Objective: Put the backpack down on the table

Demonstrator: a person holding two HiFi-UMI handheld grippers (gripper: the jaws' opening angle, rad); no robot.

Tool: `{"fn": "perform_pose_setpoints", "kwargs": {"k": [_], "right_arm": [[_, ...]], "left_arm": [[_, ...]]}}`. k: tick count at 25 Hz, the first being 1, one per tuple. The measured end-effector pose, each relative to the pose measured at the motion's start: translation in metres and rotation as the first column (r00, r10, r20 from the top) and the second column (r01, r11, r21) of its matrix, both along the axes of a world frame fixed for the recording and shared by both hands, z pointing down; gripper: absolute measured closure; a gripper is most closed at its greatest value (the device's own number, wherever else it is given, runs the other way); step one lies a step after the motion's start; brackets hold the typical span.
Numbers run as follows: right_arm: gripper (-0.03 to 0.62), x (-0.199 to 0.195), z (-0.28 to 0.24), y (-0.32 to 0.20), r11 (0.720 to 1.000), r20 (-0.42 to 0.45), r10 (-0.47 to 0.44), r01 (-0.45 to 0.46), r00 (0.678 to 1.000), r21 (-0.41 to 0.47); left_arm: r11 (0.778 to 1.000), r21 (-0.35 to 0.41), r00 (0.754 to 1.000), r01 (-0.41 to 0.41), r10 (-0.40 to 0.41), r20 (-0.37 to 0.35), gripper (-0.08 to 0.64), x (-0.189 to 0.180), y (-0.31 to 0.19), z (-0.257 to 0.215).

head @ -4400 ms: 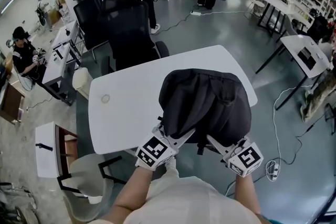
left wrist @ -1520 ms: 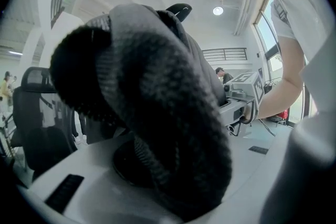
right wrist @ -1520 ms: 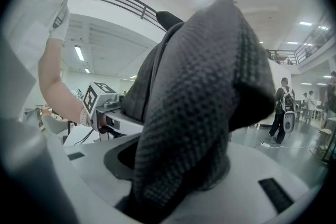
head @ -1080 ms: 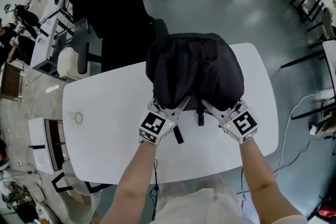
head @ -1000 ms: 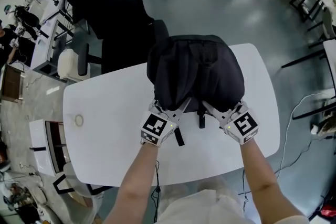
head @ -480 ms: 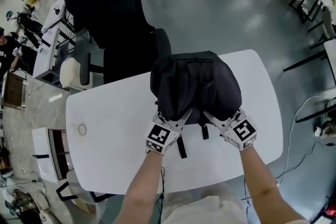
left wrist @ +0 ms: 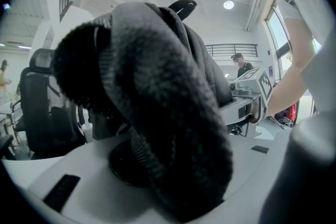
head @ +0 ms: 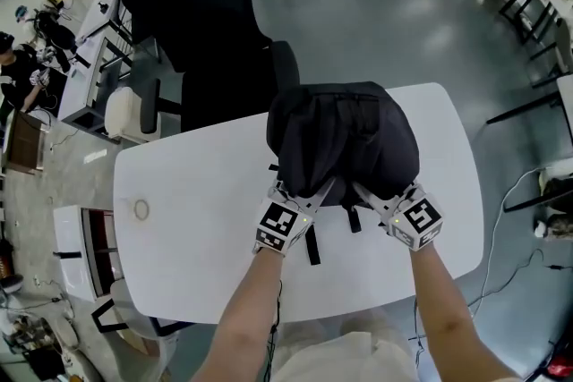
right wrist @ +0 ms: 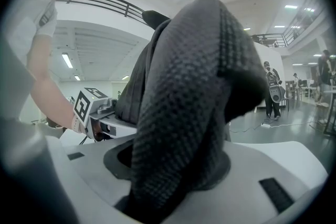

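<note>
The black backpack (head: 345, 134) stands upright on the white table (head: 197, 219), on the far half near the far edge, and its bottom looks to be down on the tabletop. Its back panel and two padded shoulder straps face the person. The left shoulder strap (left wrist: 168, 128) runs down between the jaws of the left gripper (head: 315, 192). Those jaws have just been opening and now stand spread, with the strap lying loosely between them rather than squeezed. The right shoulder strap (right wrist: 184, 113) passes through the right gripper (head: 367, 195), whose jaws pinch it where it narrows at the bottom. Both grippers sit just in front of the pack, side by side and low over the table. A thin black webbing tail (head: 312, 248) trails from the pack onto the tabletop between them. A small ring (head: 141, 210) lies well apart near the table's left end. A black office chair (head: 201, 4) stands beyond the far edge
</note>
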State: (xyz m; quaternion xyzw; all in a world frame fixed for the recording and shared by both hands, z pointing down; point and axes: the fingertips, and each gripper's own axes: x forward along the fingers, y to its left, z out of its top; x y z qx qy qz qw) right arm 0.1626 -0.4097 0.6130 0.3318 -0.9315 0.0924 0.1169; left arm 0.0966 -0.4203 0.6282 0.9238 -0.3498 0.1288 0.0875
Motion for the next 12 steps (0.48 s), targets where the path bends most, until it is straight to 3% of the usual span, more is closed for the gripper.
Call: {"fn": "perform_pose_setpoints", "kwargs": {"k": [12], "right_arm": [[0.362,0.0008,0.0006,-0.0005,1.0,-0.046,0.027,-0.028,0.999,-0.009]], "left_arm": [[0.998,-0.051,1.0,0.029,-0.03,-0.001,0.322,-0.0052,-0.0013,0.0021]]}}
